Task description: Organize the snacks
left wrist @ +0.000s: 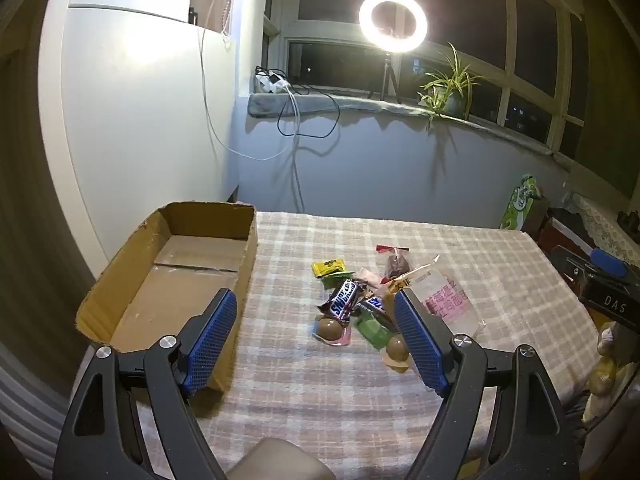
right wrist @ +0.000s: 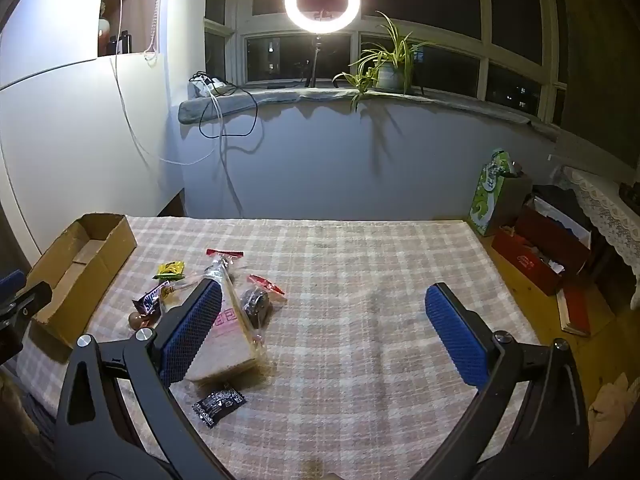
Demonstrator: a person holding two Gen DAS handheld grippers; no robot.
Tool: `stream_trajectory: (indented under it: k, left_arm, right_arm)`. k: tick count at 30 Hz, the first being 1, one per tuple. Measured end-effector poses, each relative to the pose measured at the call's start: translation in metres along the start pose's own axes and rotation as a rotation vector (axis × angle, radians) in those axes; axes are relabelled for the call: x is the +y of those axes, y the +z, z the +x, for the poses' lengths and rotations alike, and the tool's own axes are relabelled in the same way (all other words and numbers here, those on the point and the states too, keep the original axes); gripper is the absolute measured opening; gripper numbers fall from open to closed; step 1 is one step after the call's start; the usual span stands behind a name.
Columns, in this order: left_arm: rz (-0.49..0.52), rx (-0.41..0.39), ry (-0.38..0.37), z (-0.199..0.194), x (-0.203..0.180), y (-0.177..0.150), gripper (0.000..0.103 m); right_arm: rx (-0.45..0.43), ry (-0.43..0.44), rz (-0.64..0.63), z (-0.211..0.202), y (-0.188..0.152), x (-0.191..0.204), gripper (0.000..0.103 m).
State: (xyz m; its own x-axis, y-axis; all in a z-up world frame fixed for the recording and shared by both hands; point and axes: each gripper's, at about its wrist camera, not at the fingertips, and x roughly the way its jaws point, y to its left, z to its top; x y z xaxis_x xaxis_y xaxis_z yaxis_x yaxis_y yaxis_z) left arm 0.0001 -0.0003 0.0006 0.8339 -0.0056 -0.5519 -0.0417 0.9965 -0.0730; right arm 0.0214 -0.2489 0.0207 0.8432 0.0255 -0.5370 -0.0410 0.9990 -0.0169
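Now, with both the left gripper [left wrist: 316, 320] and right gripper [right wrist: 324, 320] spread wide and empty: lower onto the brown Snickers bar [left wrist: 343, 299] mid-desk, close gently, carry to the open cardboard box [left wrist: 248, 240] at the desk's left edge.

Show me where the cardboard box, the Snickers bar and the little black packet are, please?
cardboard box [left wrist: 246, 240]: left wrist view, on its right side wall.
Snickers bar [left wrist: 345, 300]: left wrist view, middle of the brown wrapper.
black packet [right wrist: 219, 400]: right wrist view, centre of the wrapper, lying nearest the camera.
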Motion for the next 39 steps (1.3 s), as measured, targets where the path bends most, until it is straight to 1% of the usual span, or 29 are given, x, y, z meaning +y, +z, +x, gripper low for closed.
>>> stream_trajectory:
  k: [5, 6, 13, 14, 17, 19, 24, 27, 39]
  left_arm:
    - [-0.012, -0.004, 0.000, 0.001, 0.003, 0.001, 0.081]
    - [-0.009, -0.005, 0.001, 0.001, 0.003, 0.001, 0.081]
    - [-0.018, -0.018, 0.003, -0.002, 0.005, 0.002, 0.081]
    - [-0.018, -0.019, 0.005, -0.003, 0.005, 0.002, 0.081]
    - [-0.019, -0.021, 0.005, -0.004, 0.005, 0.003, 0.081]
    - [-0.023, -0.037, 0.005, -0.006, 0.004, 0.003, 0.081]
    - [-0.010, -0.109, 0.019, -0.018, 0.000, 0.005, 0.081]
    - [-0.023, -0.131, 0.020, -0.021, 0.001, 0.007, 0.081]
    - [-0.026, -0.128, 0.022, -0.019, 0.001, 0.006, 0.081]
  right_arm:
    - [-0.001, 0.005, -0.014, 0.001, 0.002, 0.004, 0.103]
    - [-0.010, 0.005, 0.006, -0.002, 0.004, -0.001, 0.103]
    - [-0.031, 0.010, 0.012, -0.001, 0.013, -0.014, 0.103]
    - [-0.043, -0.001, 0.001, -0.006, 0.008, -0.005, 0.103]
    - [-0.052, 0.000, 0.001, -0.007, 0.007, -0.004, 0.103]
    - [-0.070, 0.002, 0.006, -0.009, 0.008, -0.004, 0.103]
    - [-0.121, -0.007, 0.012, -0.017, 0.011, -0.004, 0.103]
    - [-0.135, -0.003, 0.029, -0.020, 0.014, -0.006, 0.103]
    - [-0.139, 0.000, 0.018, -0.020, 0.014, -0.004, 0.103]
